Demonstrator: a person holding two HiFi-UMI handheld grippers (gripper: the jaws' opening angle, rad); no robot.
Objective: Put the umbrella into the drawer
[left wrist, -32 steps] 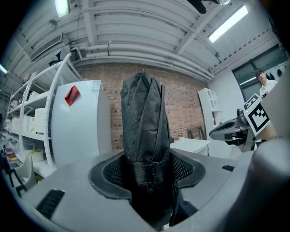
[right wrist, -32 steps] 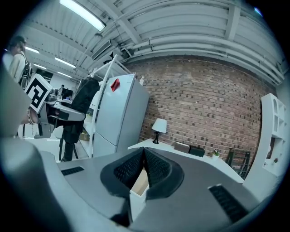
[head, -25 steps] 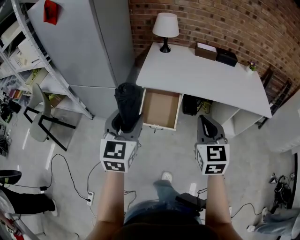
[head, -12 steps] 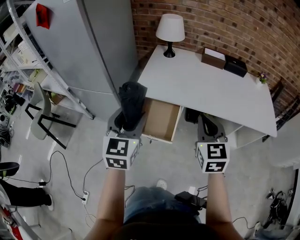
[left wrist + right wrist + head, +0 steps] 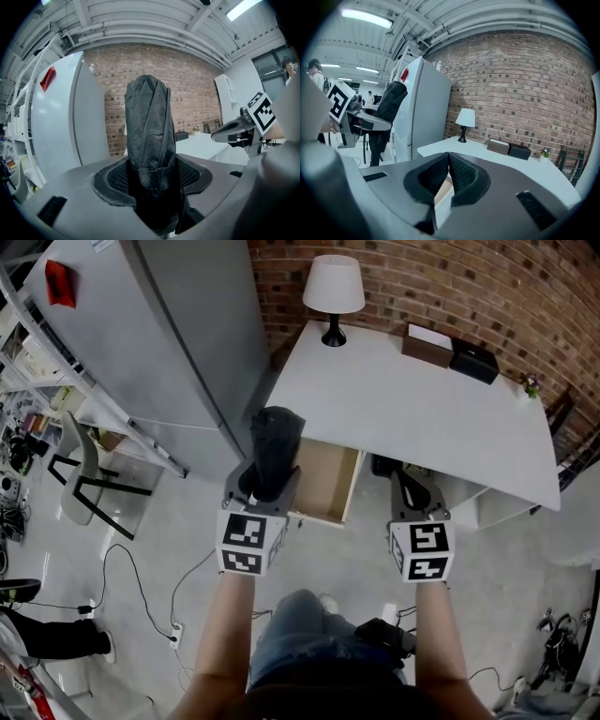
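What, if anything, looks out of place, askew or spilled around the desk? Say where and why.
Nothing looks spilled or damaged. The drawer stands pulled out under the desk, its visible bottom bare. The folded umbrella is clamped in the left gripper. The lamp stands straight.

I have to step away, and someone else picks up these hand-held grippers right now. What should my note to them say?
Left hand-held gripper: shut on the folded black umbrella, which it holds upright.
Right hand-held gripper: jaws together, empty.
Drawer: pulled open under the white desk. In the head view the umbrella shows by the drawer's left edge, not inside it.
Done: umbrella picked up, drawer open.
Left: bring the umbrella over the drawer, lower it in (probably tipped flat so it fits), then release it.
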